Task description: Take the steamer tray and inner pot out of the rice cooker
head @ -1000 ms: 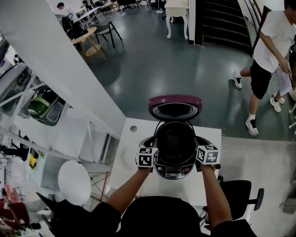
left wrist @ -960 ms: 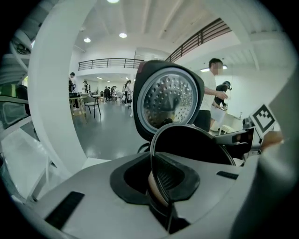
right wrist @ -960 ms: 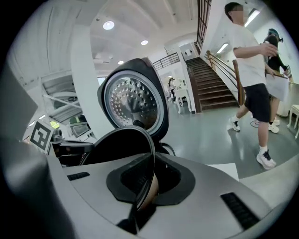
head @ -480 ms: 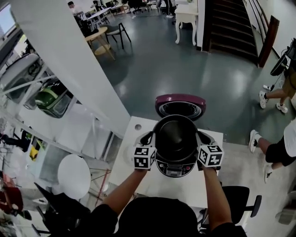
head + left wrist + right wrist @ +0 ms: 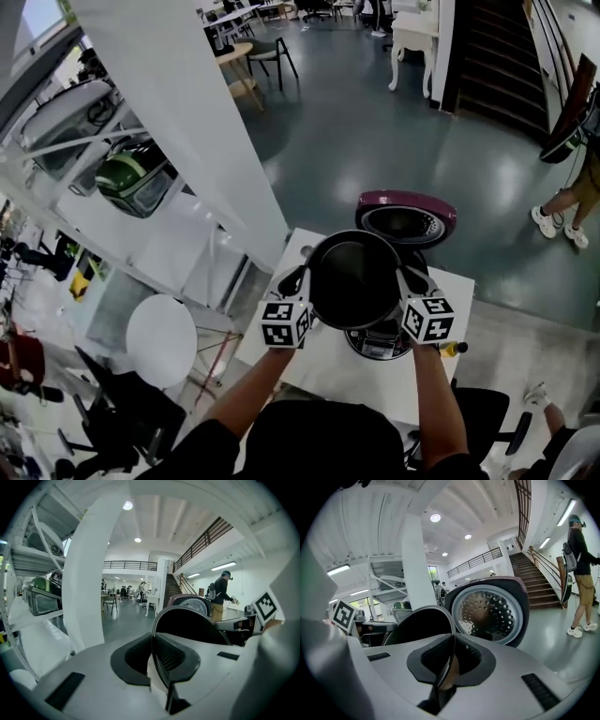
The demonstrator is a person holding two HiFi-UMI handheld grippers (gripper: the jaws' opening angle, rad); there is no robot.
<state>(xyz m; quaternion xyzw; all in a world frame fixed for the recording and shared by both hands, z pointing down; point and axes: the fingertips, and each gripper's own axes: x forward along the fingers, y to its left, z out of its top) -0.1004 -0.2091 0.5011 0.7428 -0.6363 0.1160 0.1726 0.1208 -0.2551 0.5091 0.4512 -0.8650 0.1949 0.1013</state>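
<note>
**Inner pot held over rice cooker, gripped at both sides of the rim**

Head view. Inner pot, dark inside, is held in the air. It stands higher than the rice cooker and is offset toward that view's left. The cooker's control panel shows under the pot's near edge. The cooker's purple lid stands open behind the pot. The cooker rests on a white counter. The left gripper meets the pot at its left rim and the right gripper meets it at the right rim, opposite each other. A person stands on the grey floor at the far right, well apart from the counter.

Left gripper view. The jaws are almost together, with only the pot's thin rim between them. The ribbed black pads press on that rim from either side. The pot's dark interior rises directly ahead. The right gripper's marker cube shows at the pot's far side. The open lid is visible just past the pot's upper edge.

Right gripper view. The jaws are likewise nearly closed, and the pads are clamped on the rim, which runs upward between them. The pot extends to the left of the jaws. The perforated inner face of the lid stands beyond. The left gripper's marker cube shows across the pot.
</note>
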